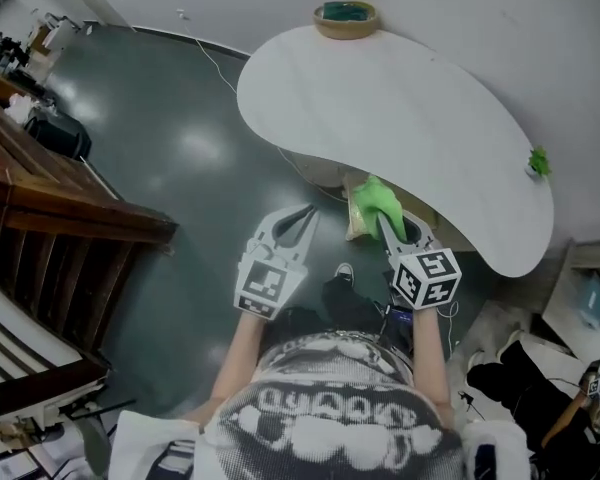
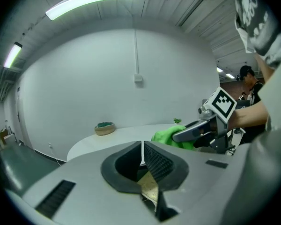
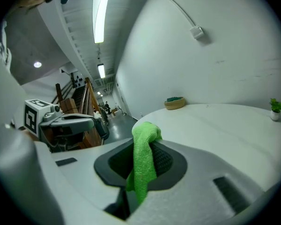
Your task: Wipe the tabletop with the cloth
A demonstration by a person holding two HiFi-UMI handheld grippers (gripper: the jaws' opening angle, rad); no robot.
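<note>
Looking down past your patterned shirt (image 1: pixel 330 418), you hold both grippers out over a dark, glossy floor (image 1: pixel 180 148), in front of the inward-curving near edge of the table (image 1: pixel 400 118). The left gripper (image 1: pixel 306 213) has its jaws pressed together with nothing between them, and it hangs over the floor, apart from the tabletop. The right gripper (image 1: pixel 383 220) is clamped on the cloth (image 1: pixel 373 200), a bright green, fuzzy towel. In the right gripper view the cloth (image 3: pixel 143 168) bunches above the jaw tips and a narrow tail droops down between them. From the head view the bundle sits right at the table's near edge, but it may not be touching the top; that angle does not settle it. The tabletop is a pale, matte, bean-shaped slab, bare across its middle. A small green plant (image 1: pixel 539 161) stands at its right end, and a shallow tan bowl (image 1: pixel 346 18) with something green in it sits at the far rim against the white wall (image 1: pixel 460 8). Dark wooden stairs (image 1: pixel 50 198) rise on your left, and a thin cable (image 1: pixel 212 63) trails over the floor beyond. High on the wall, a small box (image 2: pixel 138 79) hangs from a conduit, under a strip light (image 2: pixel 93 1).
</note>
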